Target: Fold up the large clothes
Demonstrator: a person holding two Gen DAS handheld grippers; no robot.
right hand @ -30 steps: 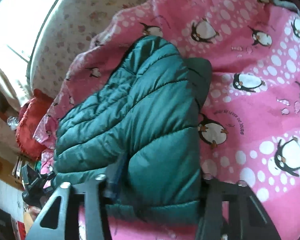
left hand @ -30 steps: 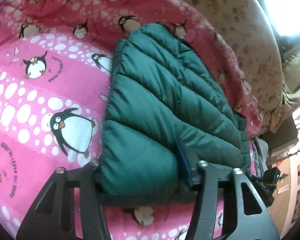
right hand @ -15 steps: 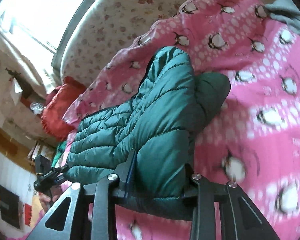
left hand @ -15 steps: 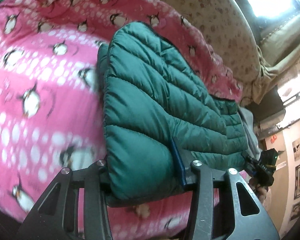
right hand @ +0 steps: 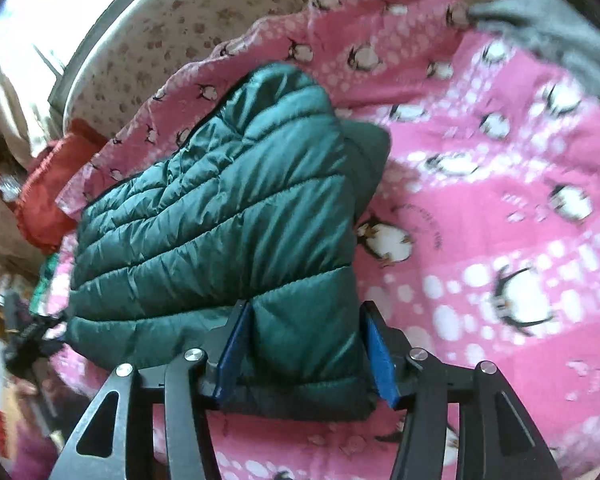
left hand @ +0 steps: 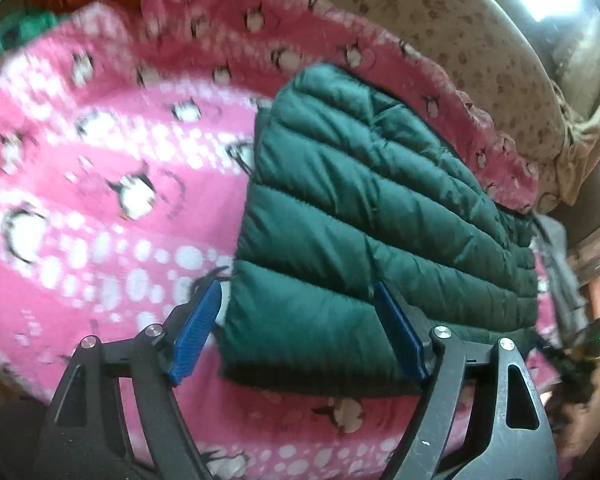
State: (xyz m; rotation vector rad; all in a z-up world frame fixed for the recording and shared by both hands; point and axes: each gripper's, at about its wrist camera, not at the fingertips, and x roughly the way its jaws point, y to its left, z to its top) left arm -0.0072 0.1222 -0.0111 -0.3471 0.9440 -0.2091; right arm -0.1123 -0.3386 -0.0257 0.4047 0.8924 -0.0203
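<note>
The left gripper (left hand: 300,326) has just let go, fingers spread; the right gripper (right hand: 306,350) still clasps the near edge of the folded jacket (left hand: 364,216), now lying on the blanket (left hand: 100,208), fold apparently finished.

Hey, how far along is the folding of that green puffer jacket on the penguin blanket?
Mostly done: the green puffer jacket lies in a compact folded bundle on the penguin blanket. In hand: the left gripper is open, its fingers astride the near edge; the right gripper brackets its corner, grip unclear. Left: let go, withdraw, perhaps tidy the piece sticking out.
</note>
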